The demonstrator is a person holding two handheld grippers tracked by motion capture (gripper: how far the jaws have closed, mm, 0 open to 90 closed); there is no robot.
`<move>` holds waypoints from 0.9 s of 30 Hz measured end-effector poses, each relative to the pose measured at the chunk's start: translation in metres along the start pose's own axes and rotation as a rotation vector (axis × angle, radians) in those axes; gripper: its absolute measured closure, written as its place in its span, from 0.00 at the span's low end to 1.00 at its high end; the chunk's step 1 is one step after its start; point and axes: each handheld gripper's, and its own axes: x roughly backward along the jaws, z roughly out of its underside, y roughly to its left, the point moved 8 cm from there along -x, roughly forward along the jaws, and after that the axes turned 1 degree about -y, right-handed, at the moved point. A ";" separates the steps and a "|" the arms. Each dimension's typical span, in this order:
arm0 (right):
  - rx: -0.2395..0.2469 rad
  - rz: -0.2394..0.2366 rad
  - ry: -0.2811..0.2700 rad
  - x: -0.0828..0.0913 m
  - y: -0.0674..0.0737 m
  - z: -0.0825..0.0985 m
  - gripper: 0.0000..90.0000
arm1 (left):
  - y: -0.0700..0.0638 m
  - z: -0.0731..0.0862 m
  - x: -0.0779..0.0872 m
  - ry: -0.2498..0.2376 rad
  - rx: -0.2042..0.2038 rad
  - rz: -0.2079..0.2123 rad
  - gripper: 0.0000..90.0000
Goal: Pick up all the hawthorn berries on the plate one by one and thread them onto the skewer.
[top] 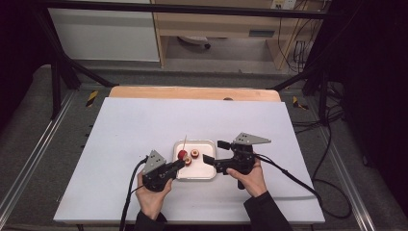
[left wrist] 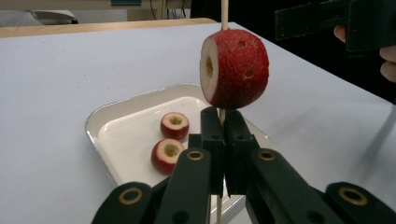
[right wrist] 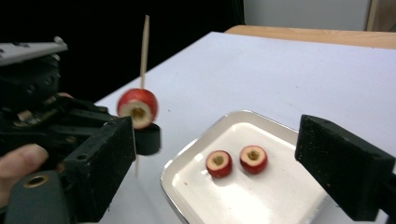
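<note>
Skewer (left wrist: 224, 11) stands upright, pinched in the left tool (left wrist: 223, 122), one fruit (left wrist: 235, 68) threaded just above its jaws, probably so more can slide on. Right tool (right wrist: 217, 154) hangs spread above two fruits (right wrist: 236, 161) in the tray (right wrist: 187, 186), likely ready to pick.

In the left gripper view the skewer (left wrist: 224, 13) is being cut off by the top edge, and its lower length is being hidden behind the left hand-held gripper (left wrist: 223, 140). In the right gripper view the speared fruit piece (right wrist: 137, 108) is being blurred, and the tray (right wrist: 280, 126) is being cropped by the bottom edge.
</note>
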 end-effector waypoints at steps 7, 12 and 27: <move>0.043 0.035 0.118 -0.003 -0.013 0.007 0.11 | 0.008 0.008 0.011 0.025 -0.002 -0.002 0.99; 0.081 0.078 0.236 -0.014 -0.021 0.010 0.13 | 0.012 0.013 0.015 0.042 -0.002 -0.005 0.99; 0.278 0.066 0.474 -0.056 -0.026 0.010 0.16 | 0.026 0.023 0.028 0.057 0.017 -0.023 0.99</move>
